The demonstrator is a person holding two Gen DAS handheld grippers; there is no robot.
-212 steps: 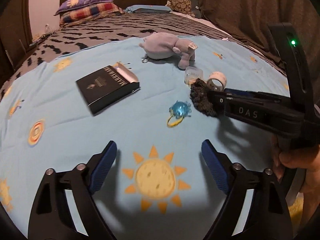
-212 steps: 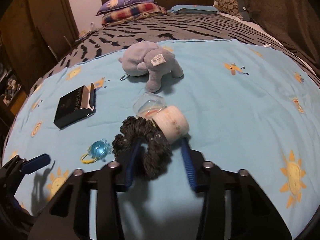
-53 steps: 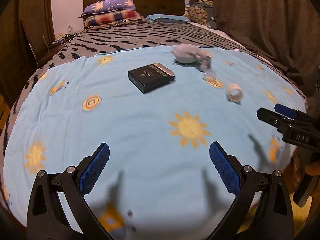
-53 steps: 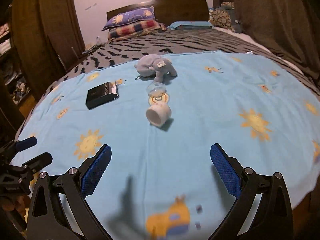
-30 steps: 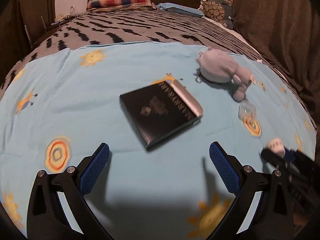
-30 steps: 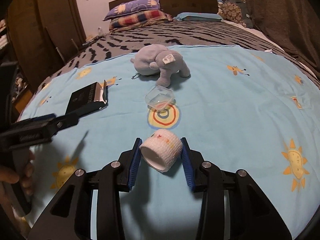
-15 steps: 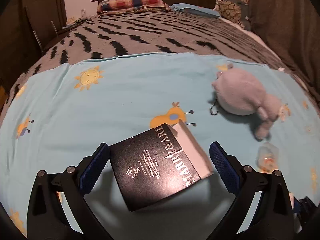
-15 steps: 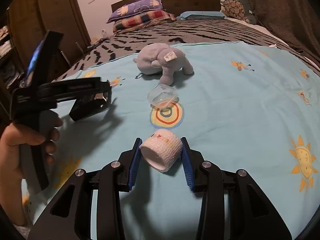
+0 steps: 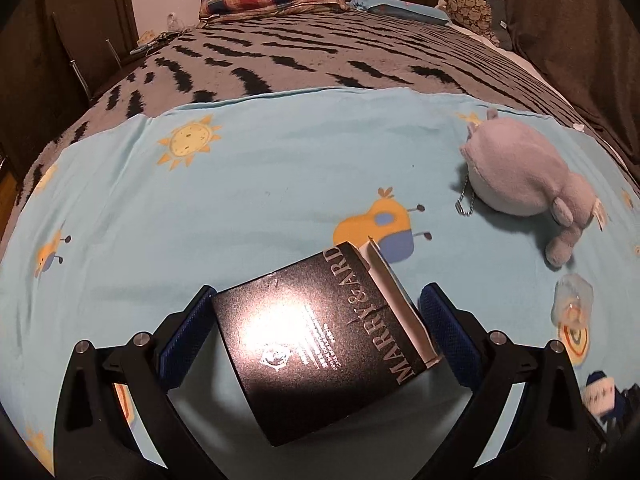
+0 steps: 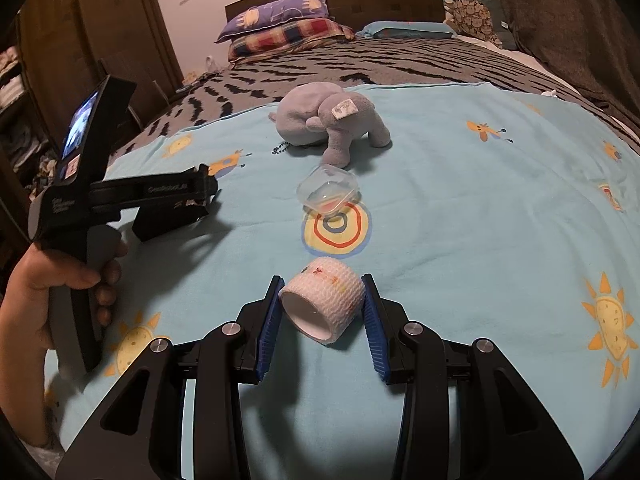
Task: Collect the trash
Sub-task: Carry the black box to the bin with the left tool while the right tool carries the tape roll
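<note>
Lying on its side at 6 o'clock in the right wrist view, open end facing the camera: white bandage roll (image 10: 323, 307), resting on the light blue sheet (image 10: 480, 200). Pinching it from both sides with the blue pads (image 10: 269, 328), the right gripper (image 10: 322, 292), narrowed to the roll's width and touching it left and right. Showing up again, blurred, at 4 o'clock in the left wrist view (image 9: 599, 394).

Sitting just beyond the roll toward 12 o'clock, tipped over a ringed print on the sheet: clear plastic cup (image 10: 327, 192), apart from the roll. Lying farther along the same line, near the cup but not touching it: grey plush elephant (image 10: 328, 124), a ball chain trailing from its 8 o'clock side.

Hovering at 9 o'clock in the right wrist view, gripped by a bare hand (image 10: 60, 280): left gripper (image 10: 200, 192), held low over the black box (image 10: 168, 220). Straddling that box (image 9: 320, 344) in its own view, spread wide (image 9: 318, 292), the near corner of the box pressing close to one pad and the opened flap reaching almost to the other; not clamping it as far as can be seen. Lying at 3 o'clock there, the elephant (image 9: 524, 176), and at 4 o'clock the cup (image 9: 572, 300).

Stretching toward 12 o'clock past the sheet: grey striped blanket (image 10: 400, 60), with pillows (image 10: 280, 24) piling up at the headboard.
</note>
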